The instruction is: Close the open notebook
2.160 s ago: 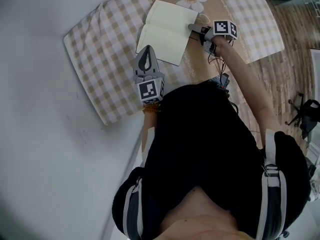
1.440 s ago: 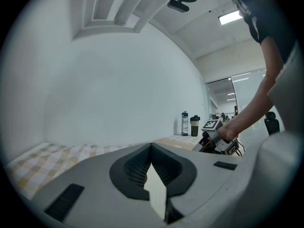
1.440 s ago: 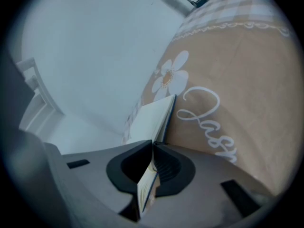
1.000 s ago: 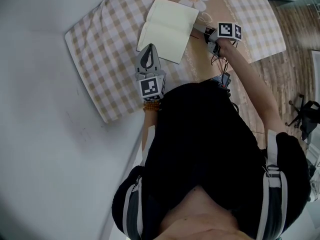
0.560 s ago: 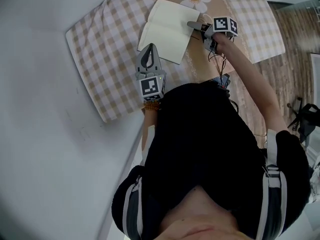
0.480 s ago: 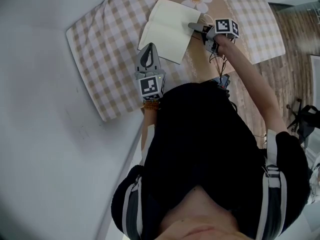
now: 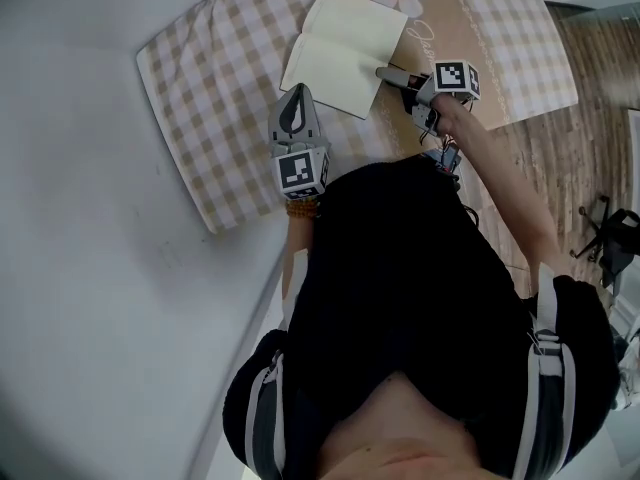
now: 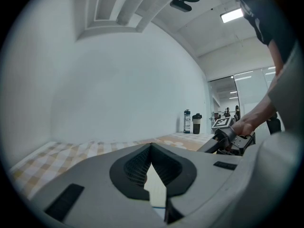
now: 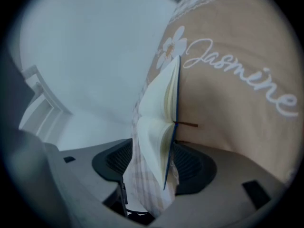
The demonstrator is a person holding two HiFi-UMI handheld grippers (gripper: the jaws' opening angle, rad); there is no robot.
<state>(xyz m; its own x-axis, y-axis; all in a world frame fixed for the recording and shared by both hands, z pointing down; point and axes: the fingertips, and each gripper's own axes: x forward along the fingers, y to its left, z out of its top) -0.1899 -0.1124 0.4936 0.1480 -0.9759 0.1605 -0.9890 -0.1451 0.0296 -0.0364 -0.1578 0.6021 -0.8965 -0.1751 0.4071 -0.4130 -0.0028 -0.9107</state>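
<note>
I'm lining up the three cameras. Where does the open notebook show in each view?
Head view: the notebook lies open at top centre on the checked cloth.
Left gripper view: only a pale sliver at low centre, probably it.
Right gripper view: at centre, seen edge-on.
Shared landmark: the checked cloth, at lower left in the left gripper view and low centre in the right gripper view.

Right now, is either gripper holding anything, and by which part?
Nothing is held. The left gripper is shut and empty. The right gripper, jaws just opened, straddles an edge of the open notebook without pressing it.
</note>
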